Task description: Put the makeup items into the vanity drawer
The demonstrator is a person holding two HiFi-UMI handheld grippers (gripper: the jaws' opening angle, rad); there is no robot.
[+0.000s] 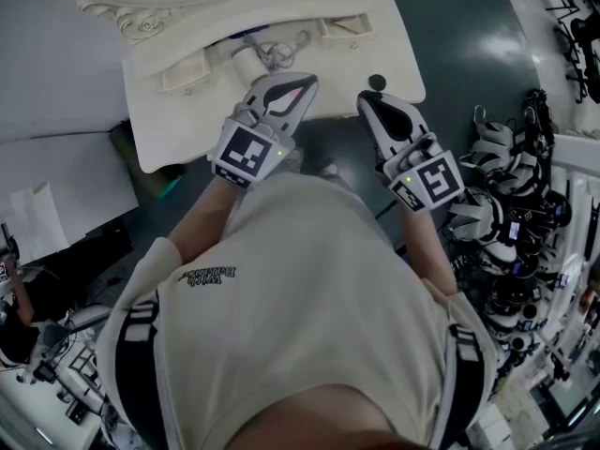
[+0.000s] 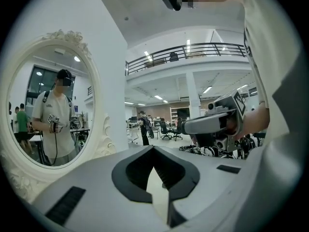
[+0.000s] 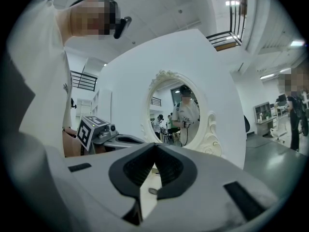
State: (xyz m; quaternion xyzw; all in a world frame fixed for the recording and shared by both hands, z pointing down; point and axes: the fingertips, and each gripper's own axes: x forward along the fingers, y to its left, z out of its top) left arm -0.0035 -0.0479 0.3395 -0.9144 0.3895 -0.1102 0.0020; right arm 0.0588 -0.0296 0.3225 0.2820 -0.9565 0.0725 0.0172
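The white vanity [image 1: 169, 120] stands ahead, its oval mirror [image 2: 48, 100] in an ornate frame. Several small makeup items [image 1: 264, 52] lie on its top near the mirror base, and a small black round item [image 1: 377, 82] sits near the right edge. My left gripper [image 1: 307, 82] hovers over the vanity's front edge; its jaws [image 2: 154, 149] are shut and hold nothing. My right gripper [image 1: 364, 99] is just right of it at the same edge, also shut [image 3: 155, 146] and holding nothing. Each gripper shows in the other's view, the right gripper [image 2: 217, 122] and the left gripper [image 3: 96, 129]. No open drawer shows.
A heap of spare grippers and gear [image 1: 511, 204] crowds the floor to the right. A white desk with papers [image 1: 42, 204] stands to the left. Dark floor [image 1: 469, 36] lies beyond the vanity's right side. A person [image 3: 294, 110] stands in the hall behind.
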